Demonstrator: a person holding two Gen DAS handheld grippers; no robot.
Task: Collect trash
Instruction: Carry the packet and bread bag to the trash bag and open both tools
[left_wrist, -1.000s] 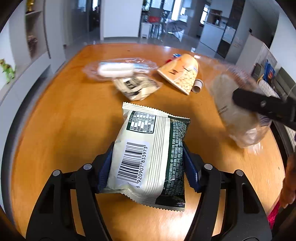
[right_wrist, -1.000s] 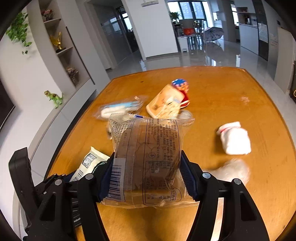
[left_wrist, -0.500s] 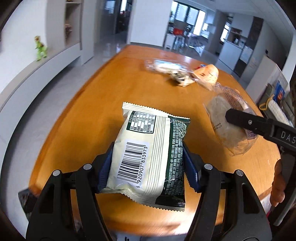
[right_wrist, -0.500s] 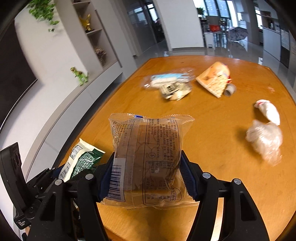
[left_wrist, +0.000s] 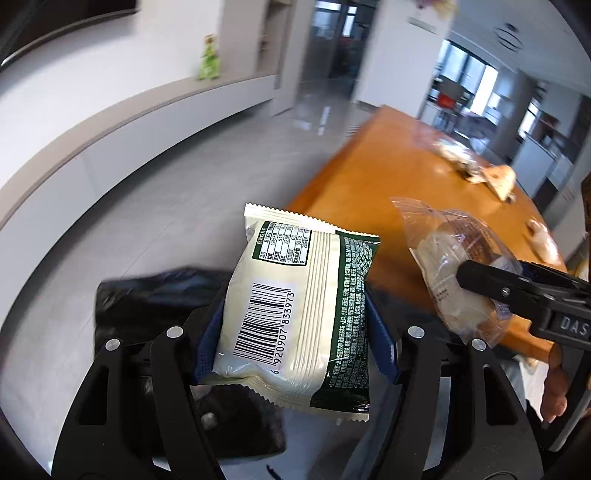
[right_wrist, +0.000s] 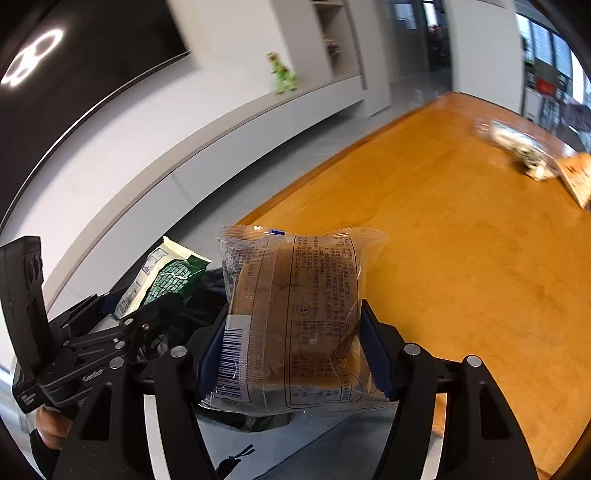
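Crinkly cream-green foil packet (left_wrist: 295, 317) and glossy clear bread wrapper (right_wrist: 295, 325) gripped above black bag (left_wrist: 155, 295).

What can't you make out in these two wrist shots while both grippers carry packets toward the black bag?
- Black bag: left wrist view, mostly behind the white and green packet and left gripper; its opening is unseen.
- Trash left on the table: both views, motion-blurred and small.
- Clear bread packet print: right wrist view, too fine to read.
- Right gripper: its pads are partly behind the packet.
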